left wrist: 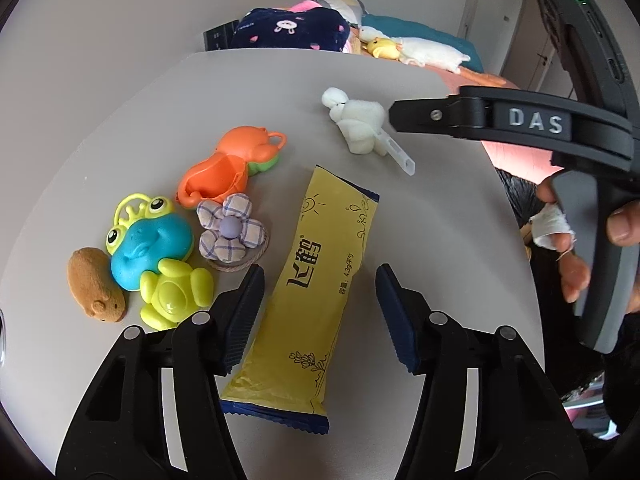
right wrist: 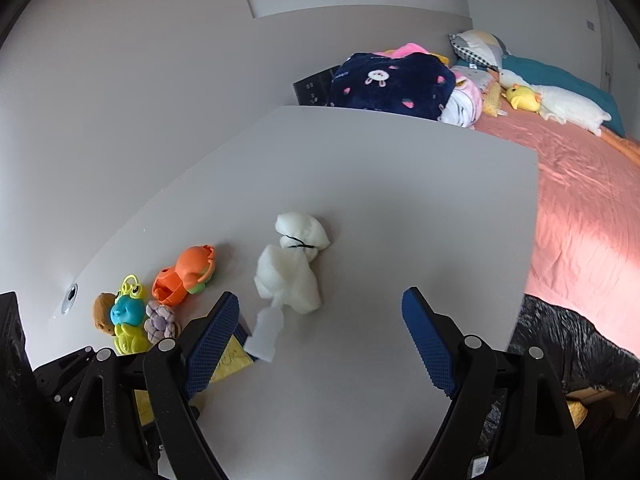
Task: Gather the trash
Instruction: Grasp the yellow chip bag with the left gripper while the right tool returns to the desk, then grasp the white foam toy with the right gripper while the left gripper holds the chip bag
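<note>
A yellow snack wrapper with blue ends lies on the grey table. My left gripper is open, with its fingers on either side of the wrapper, just above it. A white tied wad with a clear plastic spoon lies farther back. In the right wrist view the wad lies ahead and left of my open, empty right gripper. A corner of the wrapper shows behind the right gripper's left finger. The right gripper's body shows at the right of the left wrist view.
Toys sit at the table's left: an orange crab, a blue and green frog, a fabric flower and a brown plush. A bed with a pink cover lies beyond the table's right edge. A black bag hangs there.
</note>
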A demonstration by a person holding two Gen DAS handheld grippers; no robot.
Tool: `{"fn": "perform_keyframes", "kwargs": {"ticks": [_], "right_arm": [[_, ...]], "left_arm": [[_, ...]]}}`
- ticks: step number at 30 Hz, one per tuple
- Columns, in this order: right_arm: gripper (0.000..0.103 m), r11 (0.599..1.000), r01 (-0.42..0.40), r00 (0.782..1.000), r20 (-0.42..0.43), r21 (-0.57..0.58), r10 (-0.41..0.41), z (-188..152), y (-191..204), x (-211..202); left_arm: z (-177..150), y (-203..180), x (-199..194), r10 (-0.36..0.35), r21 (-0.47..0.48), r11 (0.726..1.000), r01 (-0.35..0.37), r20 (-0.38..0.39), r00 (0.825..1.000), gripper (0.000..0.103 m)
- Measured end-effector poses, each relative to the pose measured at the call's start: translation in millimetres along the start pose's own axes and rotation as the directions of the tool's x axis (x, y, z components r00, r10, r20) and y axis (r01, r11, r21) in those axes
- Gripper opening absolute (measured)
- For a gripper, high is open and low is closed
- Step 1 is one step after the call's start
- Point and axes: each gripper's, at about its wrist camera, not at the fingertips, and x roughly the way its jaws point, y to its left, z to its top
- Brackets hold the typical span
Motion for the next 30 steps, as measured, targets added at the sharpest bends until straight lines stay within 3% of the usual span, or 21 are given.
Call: {"fn": "perform_keyframes", "kwargs": {"ticks": [2,5,10,11,18,21,30], "right_arm": [[0.084,1.0,-0.003,1.0,-0.014,-0.015,0.003,2,6,8],[0.084,1.0,0.008,0.999,-0.035,-0.027,-0.009,6,15,21],[0.084,0.998,0.049,0.997,-0.061,-0.051,-0.052,11,25,39],[0.081,0.997,0.057,0.996,-0.065,-0.051,-0.06,12,25,42],[0.033,0.993,0.085,0.991,-0.097,-0.083,-0.093,11,28,55],[0.028,0.996,0.06,0.993,-0.097,-0.063,-0.066,9,23,51],[0.028,0.999,0.027,0.998,-0.055,-0.021,-0.028,-11,7,10]], "left_arm": [[0,2,-1,0.004,-0.017,1.0,-0.004,0.004,1.0,0.049],[1,6,-2,-0.022,-0.042,0.999,0.023,0.004,1.0,0.031],[-1,4,-3,-0.019,-0.037,0.999,0.02,0.009,1.0,0.029],[-1,3,-3,-0.022,-0.038,0.999,0.022,0.01,1.0,0.029],[-3,4,-5,-0.054,-0.055,0.997,0.055,0.017,0.998,0.028],[-4,2,-6,-0.05,-0.054,0.997,0.051,0.021,0.999,0.027],[-5,-3,-12,-0.064,-0.045,0.997,0.066,0.038,0.997,0.026]]}}
